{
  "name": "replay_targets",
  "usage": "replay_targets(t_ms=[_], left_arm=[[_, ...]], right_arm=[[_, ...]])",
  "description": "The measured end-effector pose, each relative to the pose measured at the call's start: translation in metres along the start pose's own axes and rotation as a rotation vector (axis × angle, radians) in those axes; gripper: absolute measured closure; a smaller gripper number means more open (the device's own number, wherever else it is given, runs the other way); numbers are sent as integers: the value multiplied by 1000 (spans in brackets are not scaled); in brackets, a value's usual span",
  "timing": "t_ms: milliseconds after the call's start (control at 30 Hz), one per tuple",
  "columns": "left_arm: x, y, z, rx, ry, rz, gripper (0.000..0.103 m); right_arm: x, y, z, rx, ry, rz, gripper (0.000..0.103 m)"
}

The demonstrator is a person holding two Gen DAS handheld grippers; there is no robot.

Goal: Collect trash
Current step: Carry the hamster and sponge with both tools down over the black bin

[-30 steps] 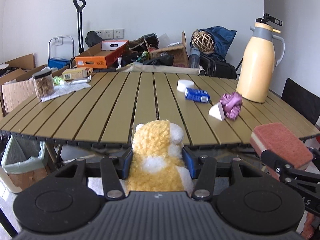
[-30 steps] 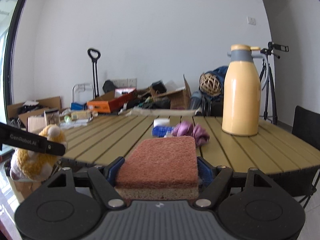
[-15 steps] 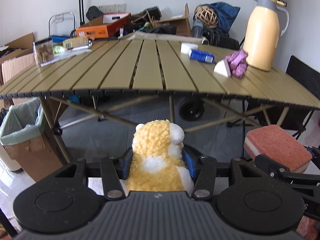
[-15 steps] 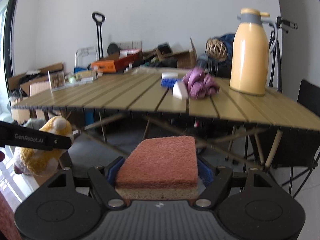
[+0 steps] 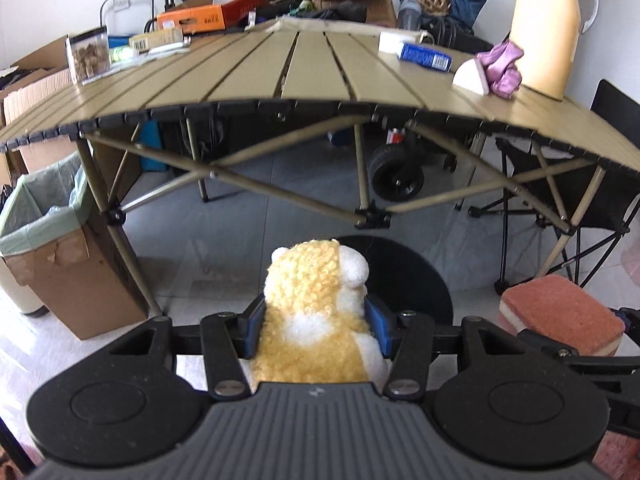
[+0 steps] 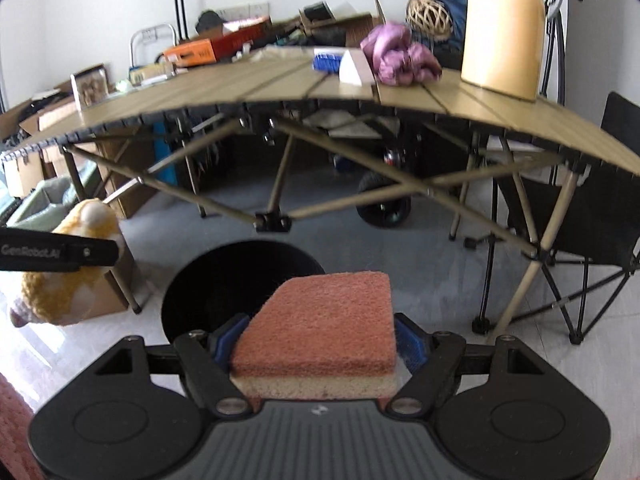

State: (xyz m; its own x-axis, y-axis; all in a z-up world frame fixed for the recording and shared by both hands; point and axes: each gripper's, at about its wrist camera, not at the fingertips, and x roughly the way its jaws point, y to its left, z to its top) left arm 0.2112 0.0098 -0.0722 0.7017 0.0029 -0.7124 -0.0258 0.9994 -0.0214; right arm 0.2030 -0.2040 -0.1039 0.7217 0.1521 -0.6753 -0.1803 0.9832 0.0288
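Note:
My left gripper (image 5: 316, 326) is shut on a yellow and white plush toy (image 5: 314, 312), held low in front of the table. My right gripper (image 6: 316, 338) is shut on a red-topped sponge (image 6: 324, 320). A round black bin (image 6: 224, 276) stands on the floor just beyond both grippers; in the left wrist view it (image 5: 404, 276) sits behind the toy. The sponge also shows at the right of the left wrist view (image 5: 560, 312). The toy shows at the left of the right wrist view (image 6: 68, 280).
A slatted folding table (image 5: 320, 80) stands ahead with a yellow jug (image 5: 546, 28), purple cloth (image 5: 502, 66), white wedge (image 5: 472, 76), blue pack (image 5: 424, 56) and a jar (image 5: 88, 56). A lined cardboard box (image 5: 60, 256) is at the left. A black folding chair (image 6: 592, 208) is at the right.
Both grippers have dropped from table height to below the tabletop and tilted down. The floor and the black bin have come into view. Both holds are unchanged.

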Motion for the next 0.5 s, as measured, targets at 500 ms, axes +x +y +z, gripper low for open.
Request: replay_targets(t_ms=[500], left_arm=[[45,17,-25,-4,142,48,52]], right_arm=[[47,-9,-18,24,137,-18,27]])
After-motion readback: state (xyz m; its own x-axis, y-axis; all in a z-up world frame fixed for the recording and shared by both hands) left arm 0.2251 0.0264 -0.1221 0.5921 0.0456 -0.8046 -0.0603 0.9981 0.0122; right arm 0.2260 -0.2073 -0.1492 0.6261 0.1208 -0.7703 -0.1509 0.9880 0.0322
